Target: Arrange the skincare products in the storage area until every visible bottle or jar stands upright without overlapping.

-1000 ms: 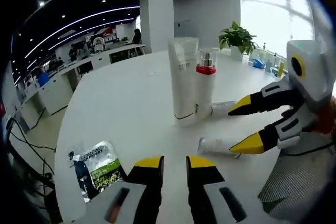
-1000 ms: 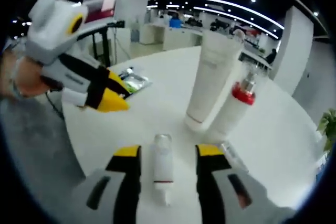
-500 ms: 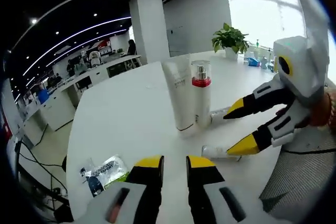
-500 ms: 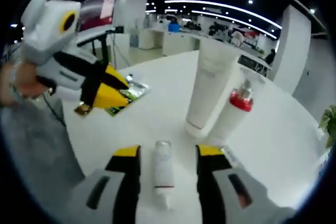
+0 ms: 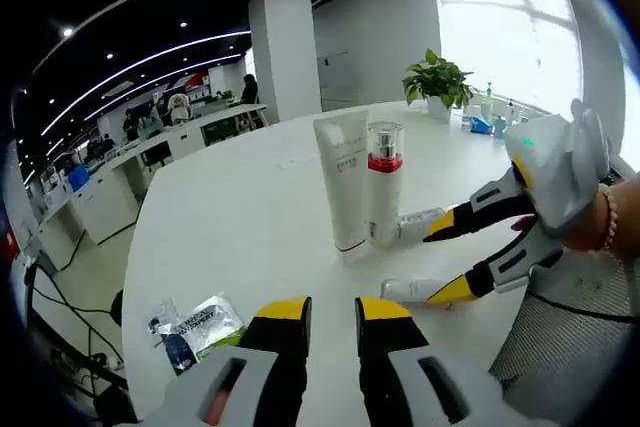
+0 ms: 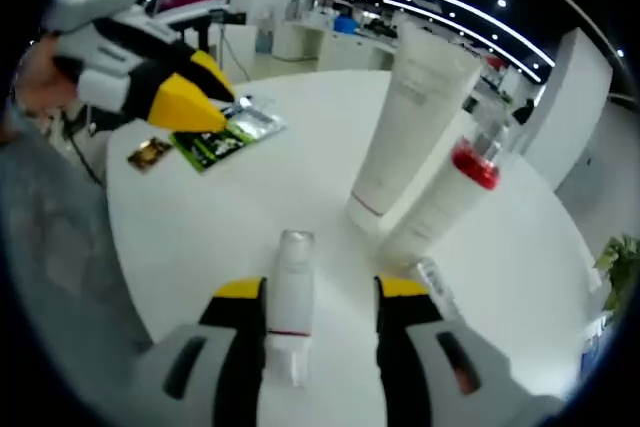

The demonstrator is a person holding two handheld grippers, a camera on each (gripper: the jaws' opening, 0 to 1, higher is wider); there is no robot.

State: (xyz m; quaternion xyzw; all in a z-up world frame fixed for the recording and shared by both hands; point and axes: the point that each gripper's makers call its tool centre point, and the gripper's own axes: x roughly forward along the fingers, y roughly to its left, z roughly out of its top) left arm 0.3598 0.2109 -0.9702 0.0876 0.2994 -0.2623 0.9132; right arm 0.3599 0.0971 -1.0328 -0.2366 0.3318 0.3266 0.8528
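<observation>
Open office: white column (image 5: 284,52), bright windows (image 5: 508,32).

Bright window (image 5: 520,27) glare, ceiling strip lights (image 6: 440,22) — edges warped, blurred.

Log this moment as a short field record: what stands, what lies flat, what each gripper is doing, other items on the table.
standing: white tube and red-collared bottle, close together
lying flat: small tube between the right gripper's open jaws; second small bottle beside the standing pair
right gripper: open, straddling the small tube
left gripper: open, empty, above bare table
other items: green sachet near the table edge
</observation>
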